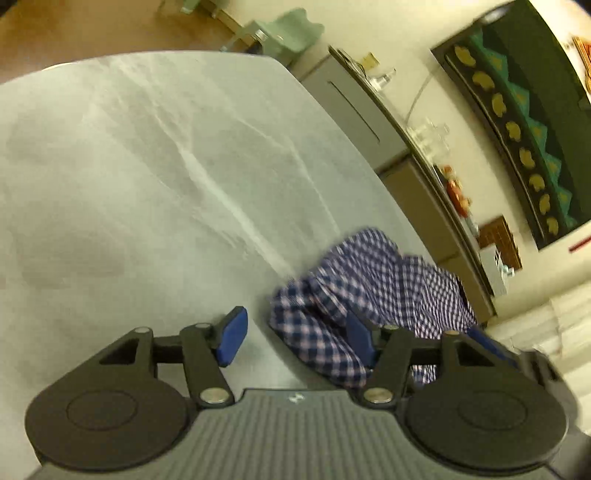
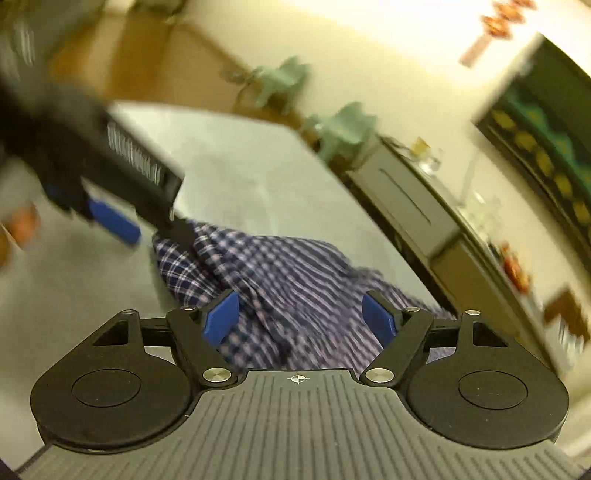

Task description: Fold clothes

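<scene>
Left wrist view: the left gripper (image 1: 297,338) has its jaws spread wide, holding nothing. Its 2 blue pads (image 1: 232,338) frame the near edge of a crumpled blue-and-white checked garment (image 1: 373,280), which lies bunched near the right edge of the table (image 1: 147,177). The table is covered with a pale grey creased sheet. Part of the cloth hides the right-hand pad. Beyond the table stand a grey cabinet (image 1: 354,110) and a pale green chair (image 1: 291,33); a dark patterned wall hanging (image 1: 517,122) is on the cream wall.

Right wrist view: the frame is motion-blurred. The right gripper (image 2: 301,321) also has its jaws wide apart and empty, with the checked garment (image 2: 280,273) lying on the table (image 2: 240,166) directly between and ahead of them. The left gripper (image 2: 147,225) appears at upper left, just above the garment's far corner; contact cannot be told through the blur.
</scene>
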